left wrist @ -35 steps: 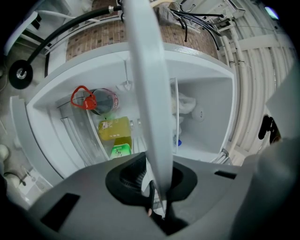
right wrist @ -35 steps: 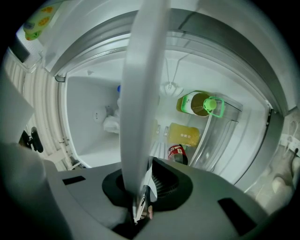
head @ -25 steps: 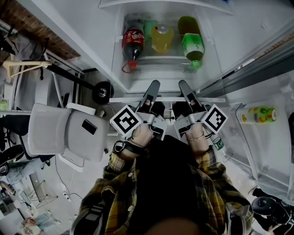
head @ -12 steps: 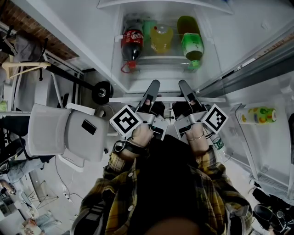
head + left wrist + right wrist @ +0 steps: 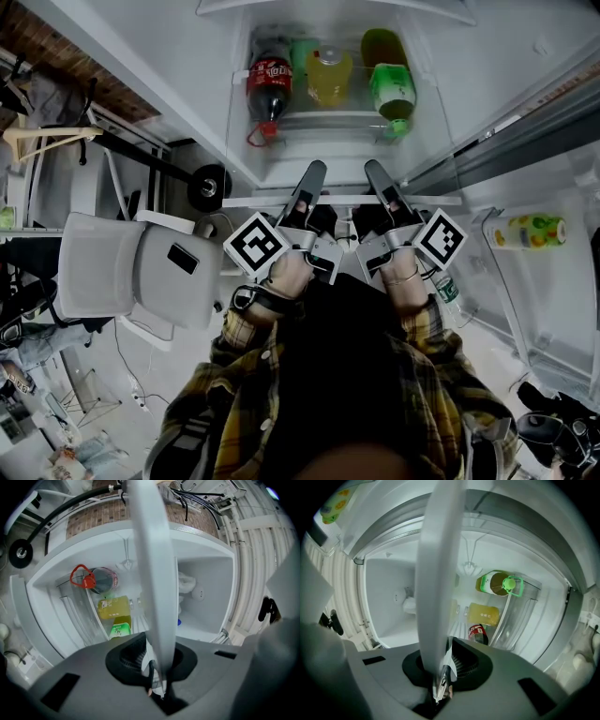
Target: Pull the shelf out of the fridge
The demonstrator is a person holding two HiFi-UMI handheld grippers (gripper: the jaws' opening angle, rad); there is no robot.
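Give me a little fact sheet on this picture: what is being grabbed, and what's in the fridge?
place: open fridge, seen from above
left gripper: shut on the white front edge of the shelf
right gripper: shut on the same edge
inside: cola bottle, yellow bottle, green bottle, lying in a clear bin
door: door bottle in the rack
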